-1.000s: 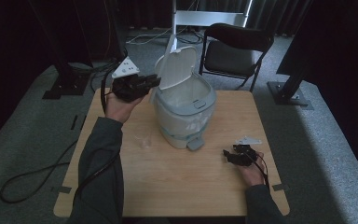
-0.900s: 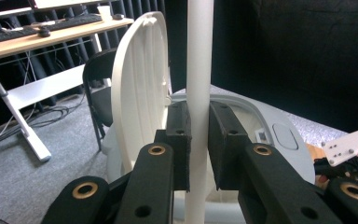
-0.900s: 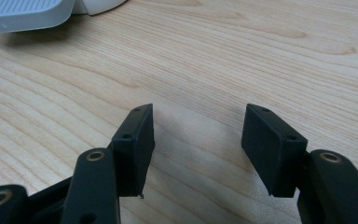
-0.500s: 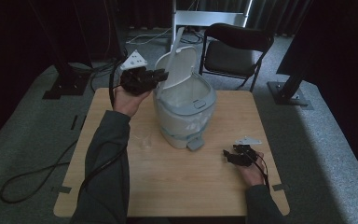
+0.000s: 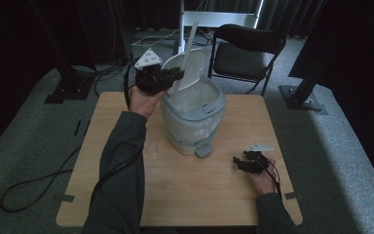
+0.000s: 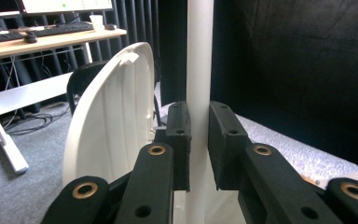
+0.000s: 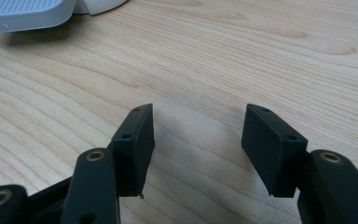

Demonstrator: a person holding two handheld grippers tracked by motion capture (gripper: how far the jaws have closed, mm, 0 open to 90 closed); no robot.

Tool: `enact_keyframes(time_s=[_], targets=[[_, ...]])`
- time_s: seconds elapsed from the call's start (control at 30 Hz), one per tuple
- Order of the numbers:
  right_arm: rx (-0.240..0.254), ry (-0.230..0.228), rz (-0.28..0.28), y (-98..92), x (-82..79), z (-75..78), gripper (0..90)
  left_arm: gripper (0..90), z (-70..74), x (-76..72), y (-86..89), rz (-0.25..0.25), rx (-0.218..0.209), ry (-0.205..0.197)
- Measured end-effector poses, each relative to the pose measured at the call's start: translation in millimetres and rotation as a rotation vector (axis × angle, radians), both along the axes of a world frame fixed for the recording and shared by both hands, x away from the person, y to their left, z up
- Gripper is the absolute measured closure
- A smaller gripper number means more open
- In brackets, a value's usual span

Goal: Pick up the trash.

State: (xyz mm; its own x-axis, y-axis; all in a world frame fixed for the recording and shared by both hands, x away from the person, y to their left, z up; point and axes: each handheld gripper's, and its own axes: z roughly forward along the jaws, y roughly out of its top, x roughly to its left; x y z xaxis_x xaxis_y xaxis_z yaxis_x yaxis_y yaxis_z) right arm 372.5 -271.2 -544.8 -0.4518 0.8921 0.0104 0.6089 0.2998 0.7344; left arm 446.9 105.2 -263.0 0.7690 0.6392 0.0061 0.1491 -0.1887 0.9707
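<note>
Bin [image 5: 195,126] sits mid-bench, a bit toward the far edge, pedal [image 5: 203,151] facing your near edge. Its rounded white lid [image 5: 191,73] stands raised off the far-left part of the rim, approx upright. A thin white strip [image 5: 191,41] rises next to it, long axis near vertical, top leaning slightly toward the far right corner.

Key relation: that strip runs straight up between the pads of your left claw [image 5: 173,75]. In the left gripper view the claw [image 6: 199,140] is narrow and clamped on the strip [image 6: 199,56], pads pressing both flat faces, w/ the lid's [image 6: 107,126] curved inside just beside it on the left. So the claw grips across the strip, not along it, coming in from the bin's far-left side above the rim.

Judgement: any swing will likely turn about the bin's far rim, so follow that arc, don't pull straight.

Right claw [image 5: 241,163] lies low on the bench [image 5: 126,195] near the right edge, well apart from the bin, medium-wide and empty [image 7: 198,140]. Left hand is clearly nearer.
</note>
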Motion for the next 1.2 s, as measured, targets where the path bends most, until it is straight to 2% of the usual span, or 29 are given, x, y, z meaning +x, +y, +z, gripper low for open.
enact_keyframes(time_s=[0.17,0.4,0.73,1.03,1.2], targets=[[0.0,0.0,0.002,-0.1,-0.1,0.0,43.1,79.3,-3.1,2.4,-6.7,-0.003,-0.015,0.001],[-0.001,0.0,0.004,-0.4,-0.2,0.0,43.1,79.2,-10.7,7.2,-12.8,0.01,-0.01,0.009],[0.0,0.0,0.004,-0.4,-0.4,0.0,43.1,79.1,-24.2,12.7,-15.6,0.02,-0.021,0.024],[0.0,-0.001,0.004,-0.5,-0.6,-0.2,43.1,79.0,-35.9,14.9,-16.8,0.04,-0.008,0.024],[0.0,-0.001,0.005,-0.5,-0.7,-0.1,43.1,79.0,-42.3,17.0,-16.5,0.046,-0.016,0.027]])
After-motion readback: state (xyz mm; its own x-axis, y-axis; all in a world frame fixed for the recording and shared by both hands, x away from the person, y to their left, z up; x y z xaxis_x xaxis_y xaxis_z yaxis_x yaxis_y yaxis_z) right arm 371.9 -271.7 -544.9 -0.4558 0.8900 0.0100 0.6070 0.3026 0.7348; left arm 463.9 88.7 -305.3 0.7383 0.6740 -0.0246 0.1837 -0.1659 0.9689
